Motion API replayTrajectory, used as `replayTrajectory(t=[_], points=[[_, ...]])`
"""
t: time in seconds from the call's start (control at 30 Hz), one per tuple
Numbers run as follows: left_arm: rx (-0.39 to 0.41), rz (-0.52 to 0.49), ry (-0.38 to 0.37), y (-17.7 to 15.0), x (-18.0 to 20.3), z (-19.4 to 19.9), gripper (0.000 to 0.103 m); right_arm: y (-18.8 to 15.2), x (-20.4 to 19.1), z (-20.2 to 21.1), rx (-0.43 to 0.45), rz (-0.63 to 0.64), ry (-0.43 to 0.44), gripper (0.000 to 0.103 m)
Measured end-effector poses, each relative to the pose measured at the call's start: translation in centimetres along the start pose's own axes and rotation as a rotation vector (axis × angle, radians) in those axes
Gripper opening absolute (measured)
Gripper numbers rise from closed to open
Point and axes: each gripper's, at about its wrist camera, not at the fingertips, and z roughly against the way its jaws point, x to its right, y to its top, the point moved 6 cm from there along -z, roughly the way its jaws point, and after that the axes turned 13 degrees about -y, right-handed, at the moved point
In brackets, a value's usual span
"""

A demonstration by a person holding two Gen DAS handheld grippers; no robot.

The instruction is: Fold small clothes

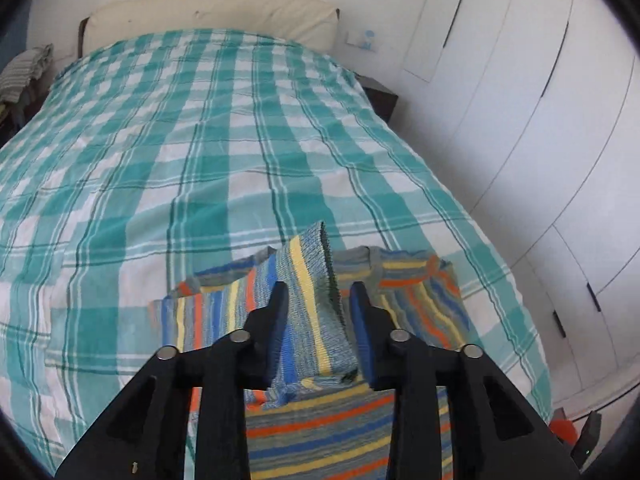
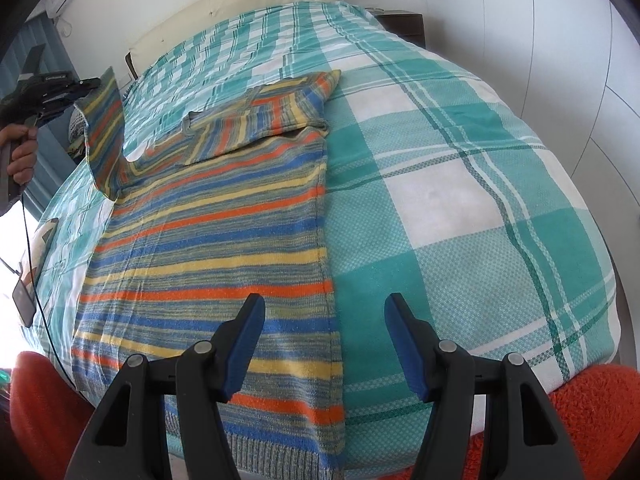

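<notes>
A striped knit sweater (image 2: 208, 248) in blue, orange, yellow and grey lies flat on the teal checked bedspread (image 2: 460, 184), hem toward me. Its right sleeve (image 2: 264, 108) is folded across the chest. My left gripper (image 1: 318, 292) is shut on the left sleeve (image 1: 308, 296) and holds its cuff up off the bed; it also shows in the right wrist view (image 2: 86, 88) at far left with the sleeve (image 2: 102, 136) hanging from it. My right gripper (image 2: 324, 304) is open and empty, just above the sweater's right edge near the hem.
A cream headboard (image 1: 212, 16) is at the far end of the bed. White wardrobe doors (image 1: 540, 120) run along the right. A dark nightstand (image 2: 400, 26) stands by the bed head. An orange fuzzy surface (image 2: 580, 412) lies below the bed's near edge. Folded clothes (image 1: 24, 72) sit far left.
</notes>
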Motion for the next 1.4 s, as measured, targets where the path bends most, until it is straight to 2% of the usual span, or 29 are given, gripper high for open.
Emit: replayTrajectory(t=[0.03, 0.1, 0.17, 0.27, 0.33, 0.4, 0.43, 0.47, 0.53, 0.63, 0.77, 0.9, 1.1, 1.17, 1.33, 1.4], points=[[-0.019, -0.016, 0.018, -0.5, 0.5, -1.4, 0.092, 0.0, 0.1, 0.1, 0.003, -0.008, 0.004, 0.062], [-0.010, -0.034, 0.051, -1.6, 0.6, -2.5, 0.091, 0.1, 0.5, 0.3, 0.006, -0.027, 0.013, 0.062], [-0.003, 0.028, 0.070, -2.7, -1.1, -2.6, 0.091, 0.0, 0.9, 0.6, 0.009, -0.046, 0.021, 0.062], [-0.005, 0.156, 0.211, -5.0, -5.7, -2.6, 0.091, 0.1, 1.2, 0.5, 0.007, -0.067, 0.035, 0.062], [-0.072, 0.210, 0.320, -7.6, -9.2, -3.6, 0.090, 0.2, 1.1, 0.2, -0.005, -0.073, 0.043, 0.062], [-0.191, 0.250, 0.451, -11.7, -12.5, -5.0, 0.085, 0.1, 1.0, -0.1, -0.016, -0.067, 0.045, 0.062], [-0.248, 0.266, 0.497, -13.8, -13.9, -5.5, 0.087, 0.0, 0.9, 0.0, -0.016, -0.062, 0.045, 0.062], [-0.245, 0.278, 0.480, -15.3, -14.7, -5.4, 0.091, 0.0, 0.8, 0.1, -0.012, -0.059, 0.045, 0.062], [-0.159, 0.303, 0.464, -16.1, -15.1, -3.2, 0.103, 0.1, 1.0, 0.3, -0.003, -0.061, 0.043, 0.062], [-0.127, 0.372, 0.419, -17.6, -15.0, 0.2, 0.101, 0.2, 1.4, 0.3, 0.000, -0.082, 0.043, 0.062], [-0.070, 0.340, 0.422, -20.2, -13.6, 5.3, 0.101, 0.5, 2.1, 0.0, -0.008, -0.119, 0.053, 0.062], [-0.038, 0.340, 0.409, -24.0, -13.0, 8.5, 0.101, 1.0, 2.9, 0.1, -0.005, -0.153, 0.039, 0.062], [-0.019, 0.351, 0.434, -27.8, -13.9, 9.7, 0.101, 4.0, 3.4, 0.1, 0.043, -0.091, -0.032, 0.063], [-0.021, 0.347, 0.463, -28.4, -14.8, 9.5, 0.101, 5.5, 3.4, -0.5, 0.065, -0.043, -0.073, 0.069], [-0.002, 0.328, 0.490, -29.3, -16.1, 9.3, 0.103, 7.5, 4.0, -4.8, 0.085, 0.022, -0.159, 0.070], [-0.007, 0.325, 0.487, -29.6, -16.4, 8.9, 0.103, 6.7, 4.5, -7.7, 0.035, 0.031, -0.178, 0.070]])
